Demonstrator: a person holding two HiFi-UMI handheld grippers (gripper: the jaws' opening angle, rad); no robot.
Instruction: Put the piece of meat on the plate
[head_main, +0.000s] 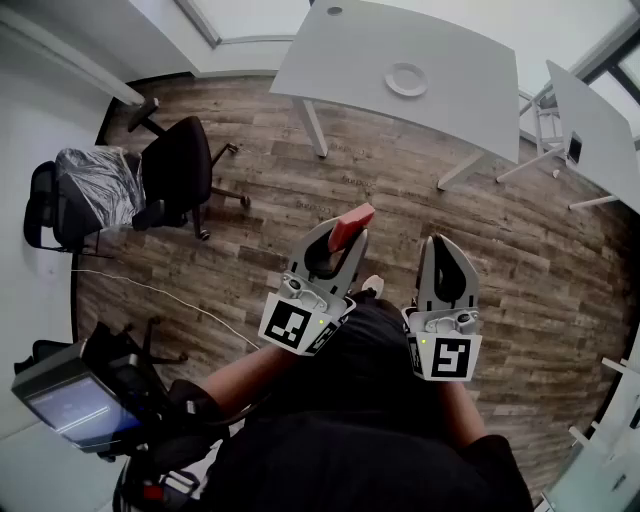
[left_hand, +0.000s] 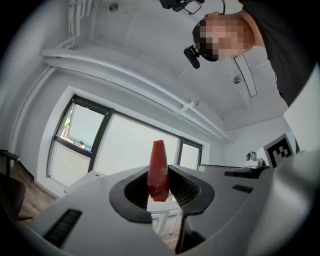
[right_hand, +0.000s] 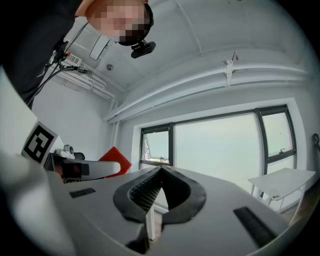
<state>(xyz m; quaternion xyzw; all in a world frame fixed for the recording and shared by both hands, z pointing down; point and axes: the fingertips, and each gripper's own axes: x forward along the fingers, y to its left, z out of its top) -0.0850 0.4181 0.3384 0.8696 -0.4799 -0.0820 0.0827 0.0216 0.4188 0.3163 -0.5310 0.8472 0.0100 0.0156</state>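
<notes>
1. Print: black-and-white square markers are carried on the cubes of the left gripper (head_main: 338, 236) and the right gripper (head_main: 445, 242). These are patterns only, not letters. A lit screen (head_main: 68, 408) at the lower left of the head view is too blurred to be read.
2. Left gripper: its jaws are closed narrowly on the piece of meat (head_main: 352, 222), which is pinched between the tips. The red slab is held on edge. In the left gripper view its upper end stands clear above the jaws and its lower end sits between the ribbed pads.
3. Right gripper: its jaws are brought together, tips meeting. It is held just beside the left gripper, to its right in the head view.
4. Location of the meat: it is held in the air over the wooden floor (head_main: 400, 190), near the frame centre.
5. The plate (head_main: 406, 79) is seen at the upper centre-right on the white desk (head_main: 470, 95), well apart from the meat.
</notes>
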